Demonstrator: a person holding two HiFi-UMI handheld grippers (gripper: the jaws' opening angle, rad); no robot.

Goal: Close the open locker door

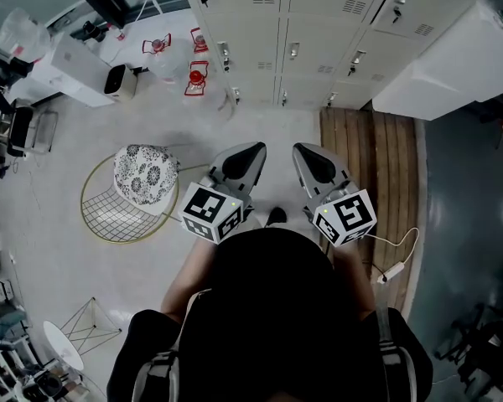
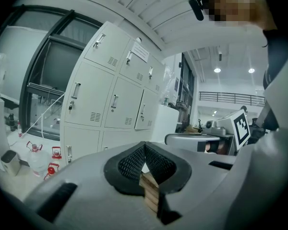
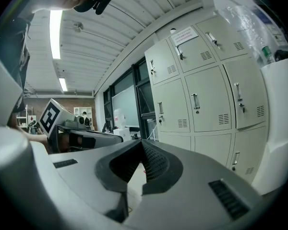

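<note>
- Person's dark top (image 1: 272,316) fills the bottom of the head view, with forearms running forward to both tools.
- left hand-held gripper (image 1: 253,151): jaws together at the tips, nothing between them. Its marker cube (image 1: 211,212) is at the rear, and the nose points at the lockers.
- right hand-held gripper (image 1: 302,151): same state, jaws closed on nothing, with its marker cube (image 1: 345,216) at the rear. It sits just beside the left one, not touching, roughly parallel.
- Both are held over the floor, well short of the lockers.
- Under the right tool is a wooden floor strip (image 1: 369,157) with a white cable (image 1: 396,262) lying on it.
- Left of the tools is a wire chair (image 1: 96,212) with a patterned cushion (image 1: 144,174).
- Further out on the left are red-framed bottles (image 1: 197,78) on the floor by the locker base.
- Locker bank (image 1: 318,40): beige doors with handles at the left edge and vent slots low on each door.
- locker door (image 1: 427,7): right-hand column of the bank. Its edges sit out of line with the neighbours, so it looks slightly ajar. How far, I can't tell.
- White cabinet (image 1: 453,65) sits just right of that column.
</note>
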